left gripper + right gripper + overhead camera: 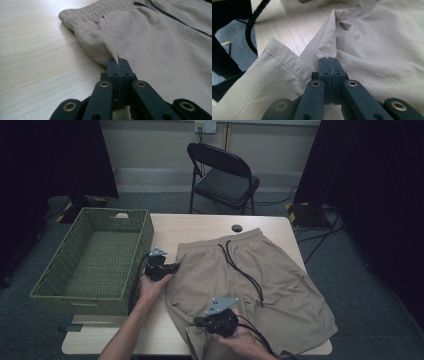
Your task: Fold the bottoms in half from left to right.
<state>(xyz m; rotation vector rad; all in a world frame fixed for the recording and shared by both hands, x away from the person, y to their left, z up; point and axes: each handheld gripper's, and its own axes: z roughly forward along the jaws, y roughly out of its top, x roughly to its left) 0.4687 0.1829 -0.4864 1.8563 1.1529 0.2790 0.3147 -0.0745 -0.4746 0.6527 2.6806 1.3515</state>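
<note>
Tan shorts [280,285] with a black drawstring [240,265] lie spread flat on the wooden table [200,225]. At their left side, just below the waistband, my left gripper [176,266] is shut on a fold of the fabric. In the left gripper view the jaws [119,61] meet on a thin pinch of cloth [155,42] beside the elastic waistband [82,15]. My right gripper [196,321] is at the near left leg, close to the hem. Its jaws [331,60] are shut on a raised ridge of the shorts [374,50], with the stitched hem [279,65] to their left.
A green woven basket [50,285] stands empty at the table's left, just beside my left hand. A black folding chair [225,175] is behind the far edge. A round cable hole [237,228] sits above the waistband. Cables trail from both grippers.
</note>
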